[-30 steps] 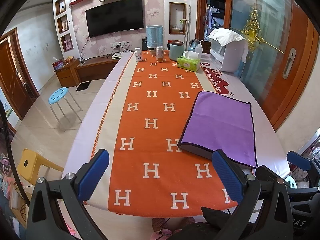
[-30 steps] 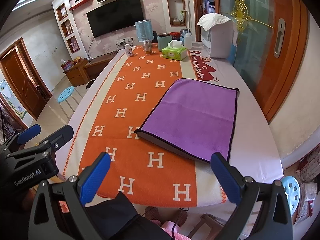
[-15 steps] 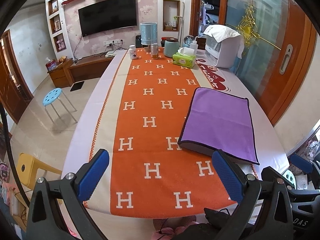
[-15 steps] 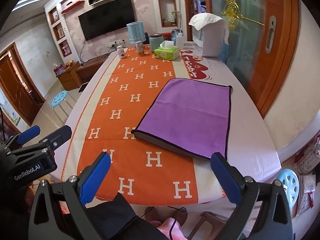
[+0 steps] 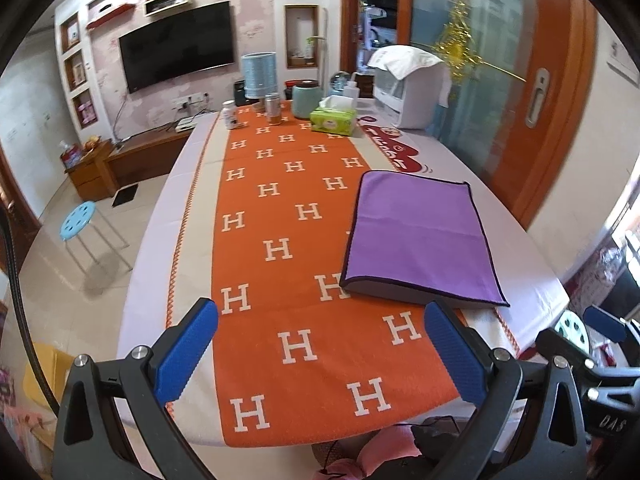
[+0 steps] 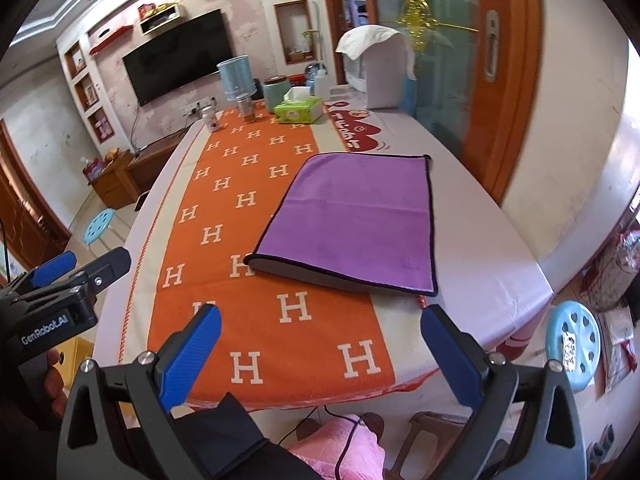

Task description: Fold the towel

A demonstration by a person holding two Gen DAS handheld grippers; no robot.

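A purple towel (image 5: 420, 236) with dark edging lies flat, folded double, on the right side of the long table; it also shows in the right wrist view (image 6: 356, 216). Its near folded edge shows a grey underside. My left gripper (image 5: 320, 344) is open and empty, held above the table's near end, short of the towel. My right gripper (image 6: 320, 344) is open and empty, also back from the towel's near edge. The left gripper also shows at the left edge of the right wrist view (image 6: 60, 276).
An orange runner with white H letters (image 5: 288, 248) covers the table's middle. At the far end stand a green tissue box (image 5: 333, 121), jars, a blue bin (image 5: 259, 76) and a white appliance (image 5: 412, 92). Blue stools (image 5: 78, 220) (image 6: 572, 336) stand beside the table.
Both grippers have pulled back and risen a little from the table; the towel looks farther off. The towel itself has not moved. Both grippers stay open.
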